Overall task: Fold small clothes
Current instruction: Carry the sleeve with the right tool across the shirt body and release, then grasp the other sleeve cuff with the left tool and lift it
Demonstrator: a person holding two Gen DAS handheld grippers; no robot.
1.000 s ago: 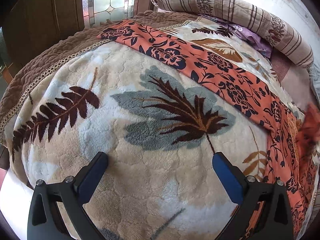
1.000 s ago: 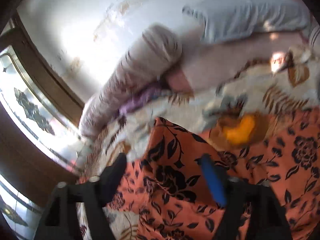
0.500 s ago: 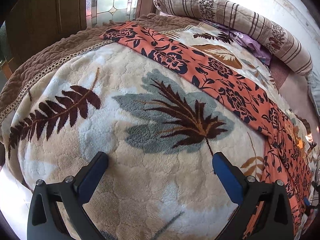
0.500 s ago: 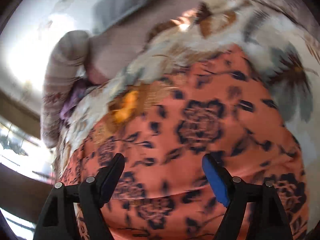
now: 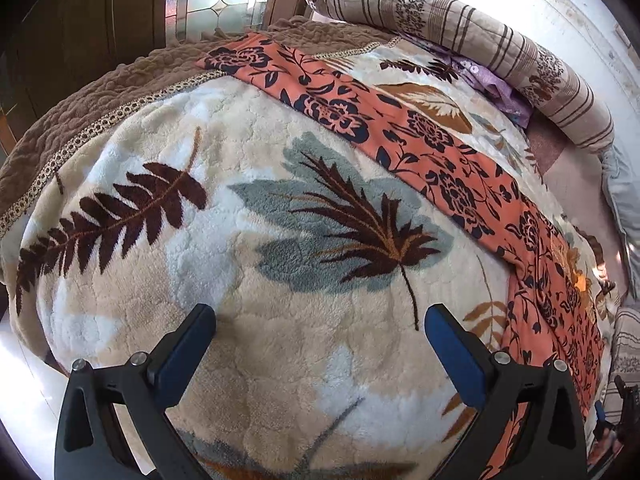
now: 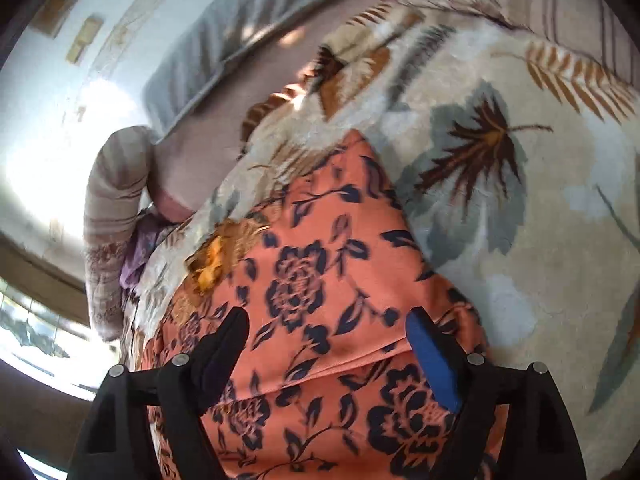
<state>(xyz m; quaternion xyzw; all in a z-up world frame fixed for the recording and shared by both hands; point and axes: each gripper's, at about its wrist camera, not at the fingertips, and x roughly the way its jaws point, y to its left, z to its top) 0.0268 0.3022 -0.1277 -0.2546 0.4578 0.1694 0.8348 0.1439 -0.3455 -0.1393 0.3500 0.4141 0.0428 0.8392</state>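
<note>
Left wrist view: my left gripper (image 5: 320, 320) is spread wide, holding nothing, over the leaf-print blanket (image 5: 248, 320) on the bed. The orange floral garment (image 5: 432, 140) lies as a long strip across the blanket, up and to the right of it; striped bolster (image 5: 480, 44) beyond.

Right wrist view: my right gripper (image 6: 326, 326) is spread, empty, directly over the orange floral garment (image 6: 316, 280).

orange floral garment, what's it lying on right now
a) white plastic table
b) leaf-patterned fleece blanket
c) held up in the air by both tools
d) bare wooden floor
b: the orange floral garment lies stretched in a long strip across the cream leaf-patterned fleece blanket, and both tools stand open, gripping nothing.
</note>
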